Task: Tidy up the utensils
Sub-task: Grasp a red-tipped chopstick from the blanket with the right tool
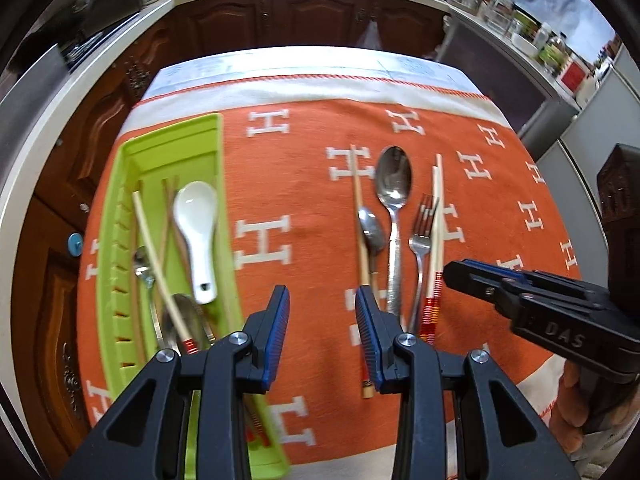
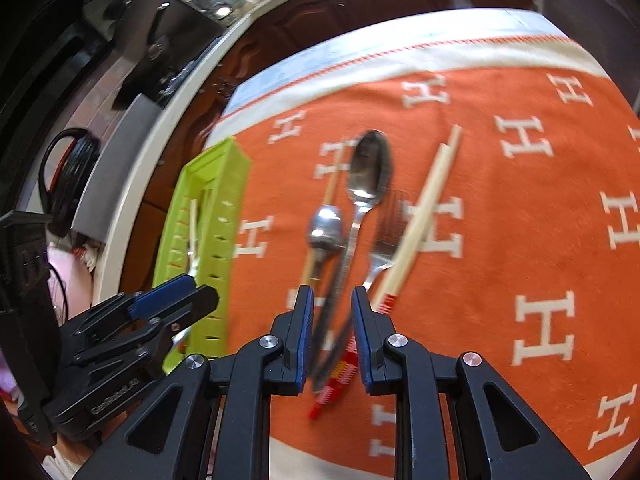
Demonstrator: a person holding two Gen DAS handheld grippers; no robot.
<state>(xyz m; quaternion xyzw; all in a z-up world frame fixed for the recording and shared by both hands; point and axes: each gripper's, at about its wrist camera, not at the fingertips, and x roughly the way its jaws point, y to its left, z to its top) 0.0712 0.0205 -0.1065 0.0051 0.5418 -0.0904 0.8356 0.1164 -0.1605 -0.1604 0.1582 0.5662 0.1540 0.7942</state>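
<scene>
Cloth [image 1: 304, 184], orange with white H's, covers table beside wooden cabinets [image 1: 248, 20].

Shiny metal spoon [image 1: 394, 178], matt plastic tray [image 1: 176, 140]

The green tray's [image 1: 120, 240] near end hides behind the left tool [image 1: 322, 322]; the big spoon's [image 2: 370, 168] handle blurs between the right tool's [image 2: 332, 340] jaws.

Two wrist views, steeply down, shared cloth [image 1: 304, 184]
</scene>
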